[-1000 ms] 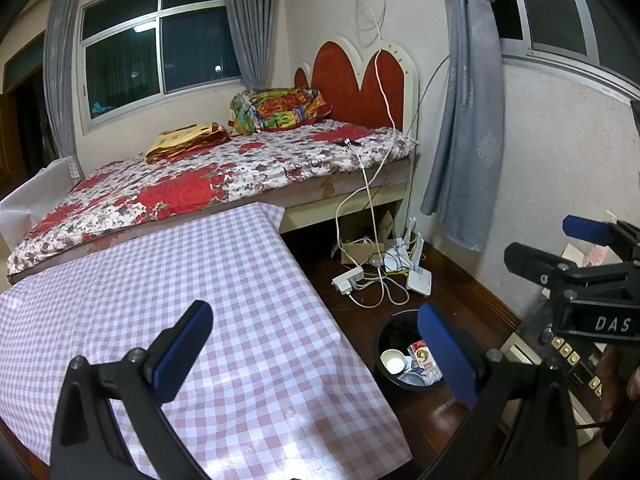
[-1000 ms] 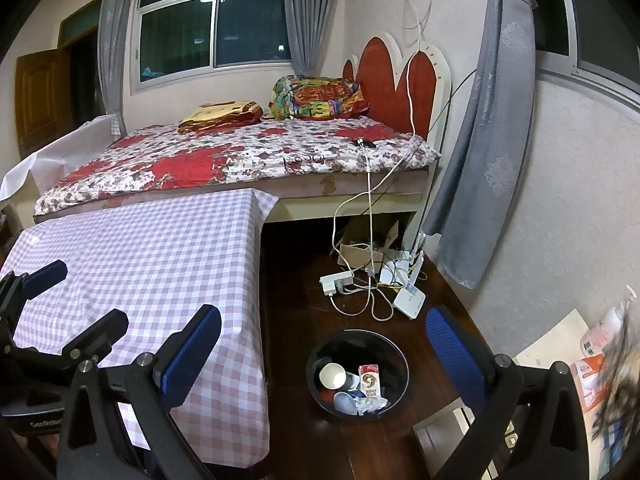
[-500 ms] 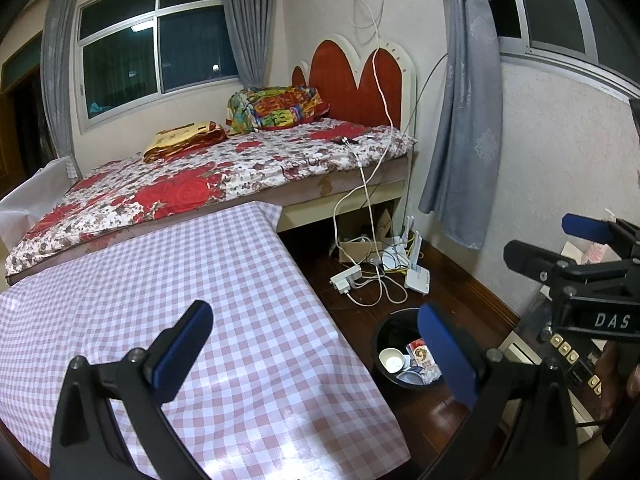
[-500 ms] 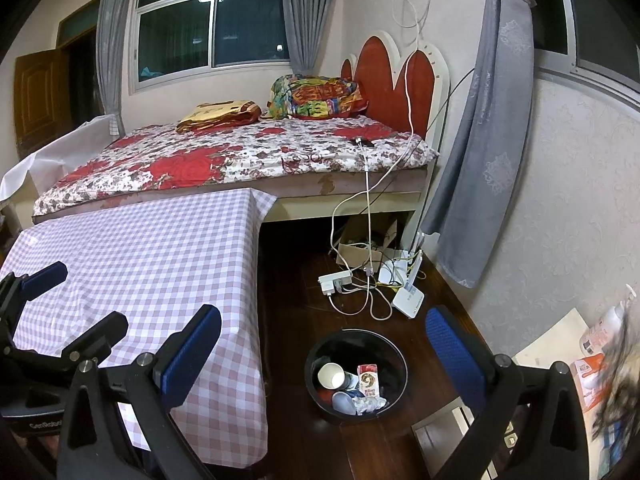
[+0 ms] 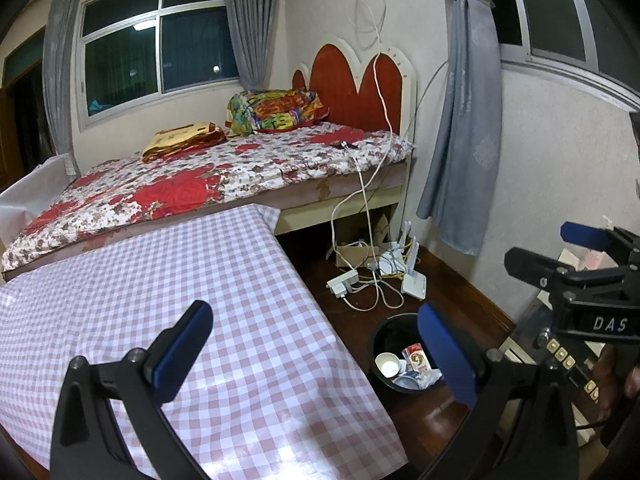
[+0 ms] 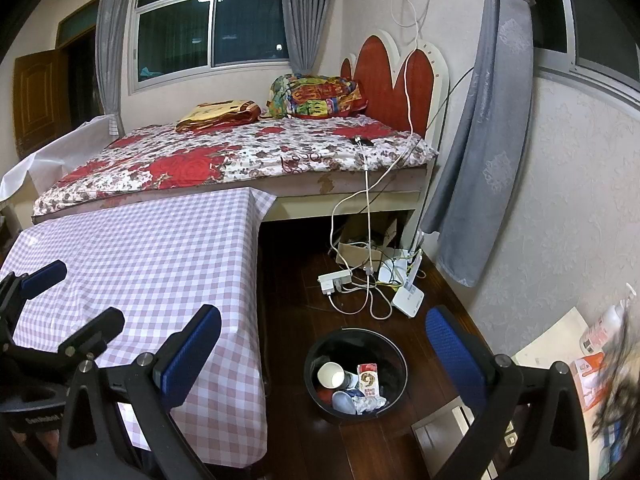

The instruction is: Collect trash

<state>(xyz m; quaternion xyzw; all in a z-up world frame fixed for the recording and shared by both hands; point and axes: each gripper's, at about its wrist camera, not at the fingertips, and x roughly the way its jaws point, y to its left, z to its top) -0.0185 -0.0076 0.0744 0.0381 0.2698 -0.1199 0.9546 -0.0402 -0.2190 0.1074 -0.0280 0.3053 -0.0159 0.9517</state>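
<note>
A black trash bin (image 6: pixel 394 346) stands on the dark wood floor beside the table. It holds a paper cup (image 6: pixel 331 374), a red carton (image 6: pixel 367 379) and crumpled wrappers (image 6: pixel 370 403). The bin also shows in the left wrist view (image 5: pixel 386 332). My right gripper (image 6: pixel 320 354) is open and empty, held above the bin. My left gripper (image 5: pixel 316 348) is open and empty, over the table's right edge. The right gripper shows in the left wrist view (image 5: pixel 560 256), and the left gripper in the right wrist view (image 6: pixel 68 300).
A table with a pink checked cloth (image 6: pixel 152 256) fills the left. A bed (image 6: pixel 240 156) stands behind it. A power strip (image 6: pixel 335 280), cables and a white router (image 6: pixel 408 298) lie on the floor beyond the bin. Papers and a bottle (image 6: pixel 600 330) sit at the right.
Both views have shifted very slightly; the grippers stay open and empty and nothing in the bin has moved.
</note>
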